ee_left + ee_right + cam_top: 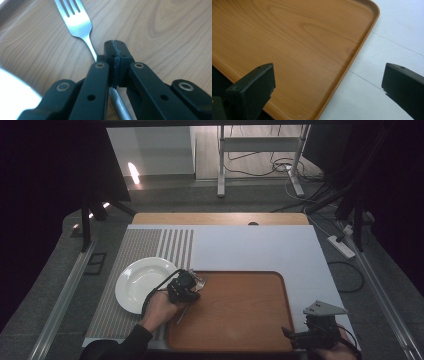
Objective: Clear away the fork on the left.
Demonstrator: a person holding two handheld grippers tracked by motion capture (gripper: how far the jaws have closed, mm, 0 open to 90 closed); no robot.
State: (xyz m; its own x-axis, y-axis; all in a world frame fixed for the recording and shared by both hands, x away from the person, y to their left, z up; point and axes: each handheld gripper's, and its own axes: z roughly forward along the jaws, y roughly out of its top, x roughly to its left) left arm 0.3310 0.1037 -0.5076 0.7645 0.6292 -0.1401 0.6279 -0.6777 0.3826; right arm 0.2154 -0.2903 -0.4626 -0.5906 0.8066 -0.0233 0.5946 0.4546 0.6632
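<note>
Steel fork point(80, 27), left claw point(115, 47), rounded woodgrain tray point(307, 45)

The high view looks forward and down from above the table's near edge. The left gripper view sits close over the wooden tray point(155, 27), facing 12 o'clock (fork point(78, 23) ahead). The right gripper view, close too, shares that tray.

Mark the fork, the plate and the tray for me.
fork point(78, 25), left gripper view, on the base of its tines.
plate point(135, 285), high view, on its bare white well.
tray point(287, 45), right gripper view, on its bare wooden floor.
</note>
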